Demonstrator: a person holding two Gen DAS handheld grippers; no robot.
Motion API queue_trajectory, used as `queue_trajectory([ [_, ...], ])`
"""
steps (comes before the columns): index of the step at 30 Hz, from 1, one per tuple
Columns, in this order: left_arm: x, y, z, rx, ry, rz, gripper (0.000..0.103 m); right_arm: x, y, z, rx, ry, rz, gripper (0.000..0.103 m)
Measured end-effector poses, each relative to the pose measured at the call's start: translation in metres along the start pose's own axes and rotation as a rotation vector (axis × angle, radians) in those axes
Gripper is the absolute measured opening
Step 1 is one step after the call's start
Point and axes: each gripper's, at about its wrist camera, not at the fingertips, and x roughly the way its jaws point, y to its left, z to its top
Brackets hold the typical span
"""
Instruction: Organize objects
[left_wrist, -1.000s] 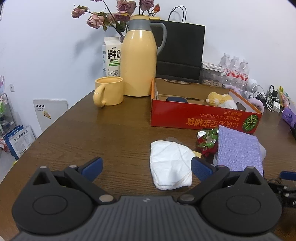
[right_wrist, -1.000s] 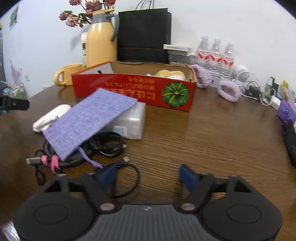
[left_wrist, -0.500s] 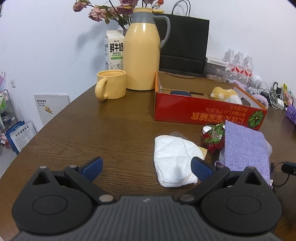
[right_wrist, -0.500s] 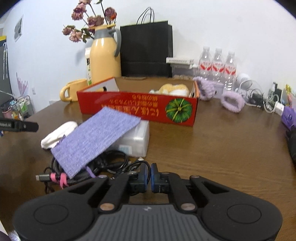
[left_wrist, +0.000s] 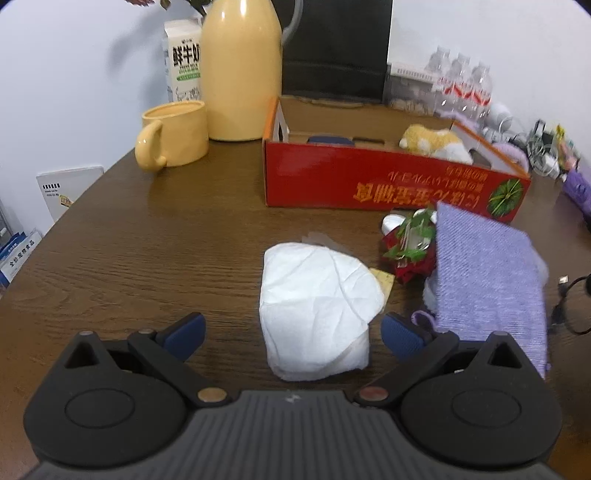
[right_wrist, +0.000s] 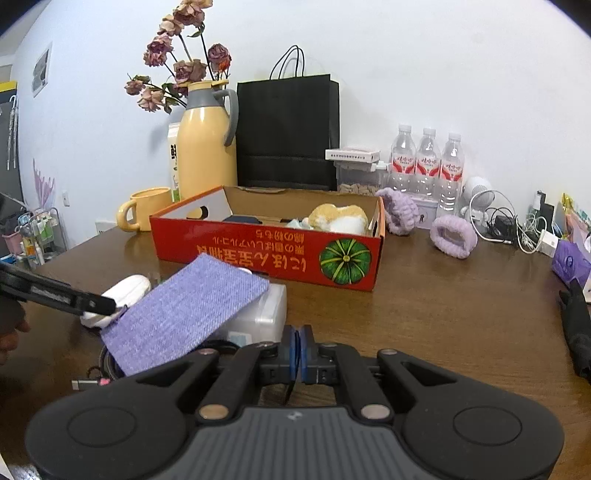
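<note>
My left gripper (left_wrist: 291, 334) is open, its fingers on either side of the near end of a white face mask (left_wrist: 314, 306) lying on the table. My right gripper (right_wrist: 298, 349) is shut on a thin black cable (right_wrist: 289, 392) and lifts it just above the table. A purple cloth pouch (right_wrist: 184, 310) lies over a clear plastic pack (right_wrist: 262, 317) beside a cable bundle (right_wrist: 107, 365). The red cardboard box (right_wrist: 269, 254) behind holds a plush toy (right_wrist: 338, 218). A red-green wrapped item (left_wrist: 406, 247) sits by the pouch (left_wrist: 487, 280).
A yellow mug (left_wrist: 173, 136), yellow thermos (left_wrist: 240, 70), milk carton (left_wrist: 183, 59) and black paper bag (right_wrist: 288, 133) stand at the back. Water bottles (right_wrist: 428, 162), purple scrunchies (right_wrist: 450, 236) and chargers (right_wrist: 517, 229) fill the back right. The left gripper's finger shows in the right wrist view (right_wrist: 59, 291).
My right gripper shut on the black cable and rose with it. My left gripper moved forward and lower until its open fingers flank the mask.
</note>
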Motion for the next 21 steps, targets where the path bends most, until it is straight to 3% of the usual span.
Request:
queue_trajectory([
  [5, 0.014, 0.001, 0.001, -0.016, 0.041, 0.000, 0.103, -0.002, 0.002, 0.003, -0.007, -0.014, 0.003, 0.002],
  [13, 0.016, 0.004, 0.000, -0.027, 0.006, -0.013, 0.102, -0.001, 0.003, 0.003, -0.009, -0.017, 0.010, 0.002],
  [16, 0.011, 0.003, 0.000, -0.014, -0.023, -0.013, 0.073, -0.002, 0.003, 0.003, -0.010, -0.020, 0.011, 0.002],
  [18, 0.008, 0.004, 0.000, -0.020, -0.027, -0.016, 0.066, -0.002, 0.004, 0.004, -0.011, -0.021, 0.010, 0.002],
  [21, 0.005, 0.006, -0.001, -0.029, -0.037, -0.021, 0.063, -0.004, 0.005, 0.005, -0.012, -0.024, 0.009, 0.002],
])
